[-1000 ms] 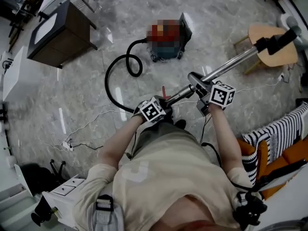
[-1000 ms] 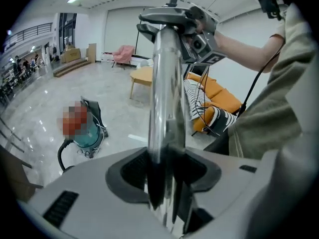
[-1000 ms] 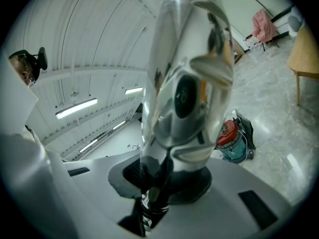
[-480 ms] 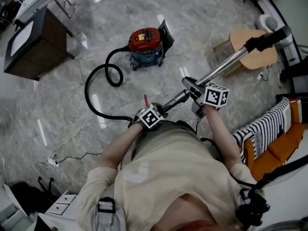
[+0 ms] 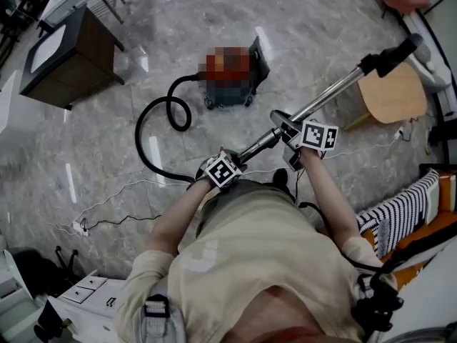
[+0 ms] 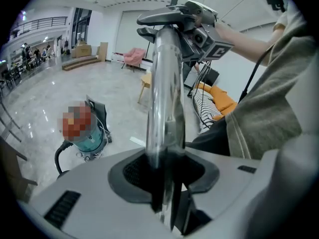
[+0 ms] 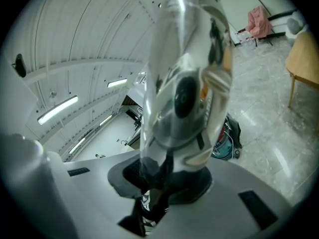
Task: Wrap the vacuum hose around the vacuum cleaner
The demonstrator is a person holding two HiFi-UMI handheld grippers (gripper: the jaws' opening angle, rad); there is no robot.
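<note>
At centre of the head view, both my arms are reaching forward. My left gripper (image 5: 239,159) has just been closing its jaws and is pinching the chrome wand (image 5: 325,95); my right gripper (image 5: 289,131) is clamping the same wand further along. That wand is slanting toward the upper right. Its black hose (image 5: 146,131) is looping across the floor (image 5: 321,20) at left, reaching the vacuum cleaner (image 5: 257,63) at upper centre.

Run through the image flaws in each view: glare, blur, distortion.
Head view: bright streaks of glare lie on the glossy marble floor, and a mosaic patch hides the top of the vacuum cleaner. Left gripper view: fisheye bending, dark corners, the metal tube soft and close to the lens. Right gripper view: the same tube fills the centre, blurred and mirroring the room.
</note>
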